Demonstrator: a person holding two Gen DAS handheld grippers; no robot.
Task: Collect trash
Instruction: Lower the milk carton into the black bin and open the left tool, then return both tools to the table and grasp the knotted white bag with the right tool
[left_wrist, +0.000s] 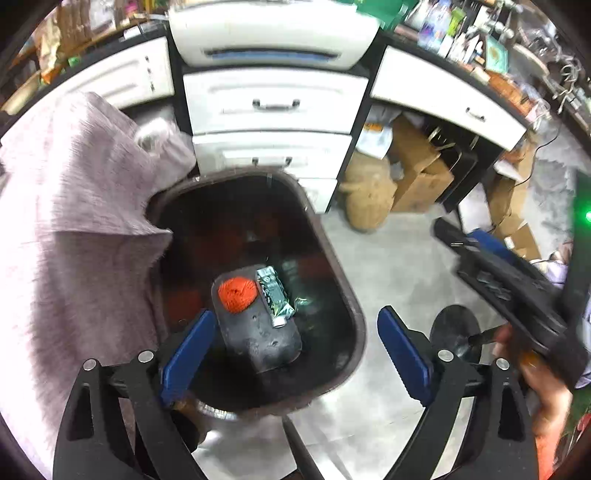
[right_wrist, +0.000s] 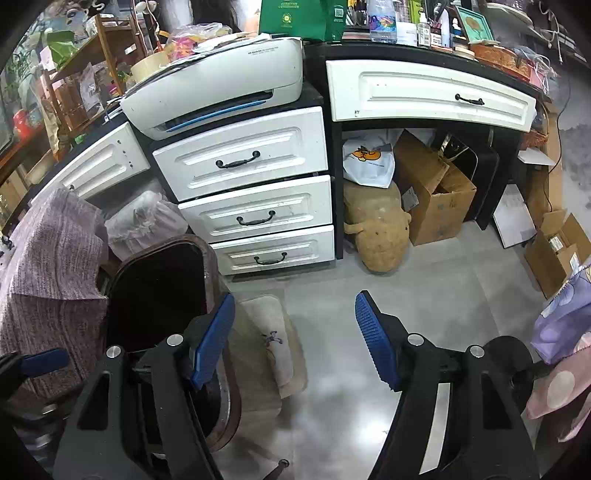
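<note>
A dark brown trash bin stands open on the floor; it also shows in the right wrist view. Inside lie a crumpled orange-red wad and a silver-green foil wrapper on the dark bin bottom. My left gripper is open and empty, held over the bin's near side. My right gripper is open and empty, above the floor to the right of the bin; its black body shows in the left wrist view.
A mauve cloth drapes over the bin's left edge. White drawers with a printer on top stand behind. A tan plush toy, cardboard boxes and a small floor mat lie nearby.
</note>
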